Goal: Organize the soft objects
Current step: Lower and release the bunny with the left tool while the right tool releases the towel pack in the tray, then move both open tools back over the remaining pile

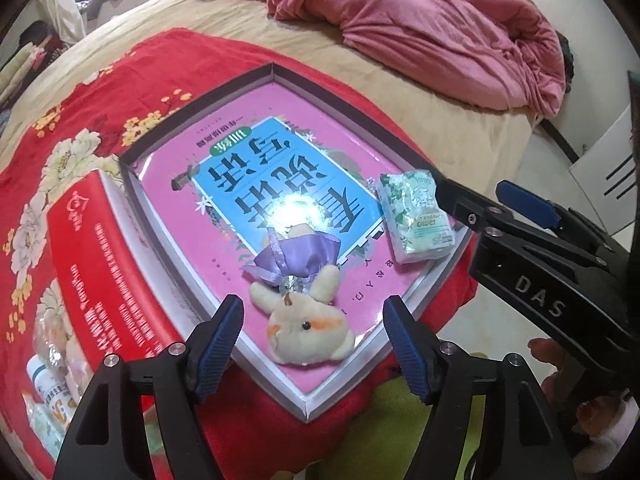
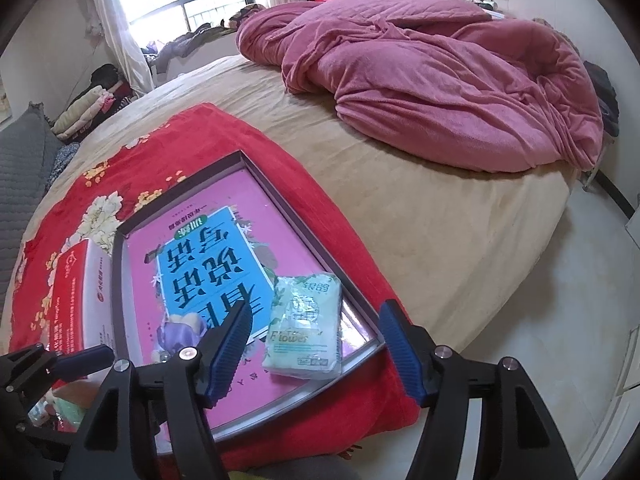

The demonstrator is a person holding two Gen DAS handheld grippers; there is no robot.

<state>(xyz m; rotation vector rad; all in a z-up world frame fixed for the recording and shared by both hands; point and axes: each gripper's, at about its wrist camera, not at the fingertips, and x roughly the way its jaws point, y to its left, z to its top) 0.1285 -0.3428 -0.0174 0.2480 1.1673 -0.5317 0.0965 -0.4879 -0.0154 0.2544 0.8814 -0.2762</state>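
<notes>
Hovering left gripper [image 1: 312,340]: fingers spread wide, nothing held; the plush rabbit [image 1: 308,320] lies loose between and just beyond them.
Right gripper [image 2: 316,344]: fingers parted, gripping nothing; the tissue pack [image 2: 306,330] lies between them, pads apart from it.
Plush rabbit place: inside the shallow box lid [image 1: 200,104], head near the front corner, purple dress over the book [image 1: 280,188].
Tissue pack place: on the book's right part, just beside the lid's right wall.
Edges: red box [image 1: 104,264] touches the lid's left wall; both rest on the red floral blanket [image 1: 100,92].
Open room: bare beige bed [image 2: 440,220] to the right; pink quilt [image 2: 440,80] well apart.
</notes>
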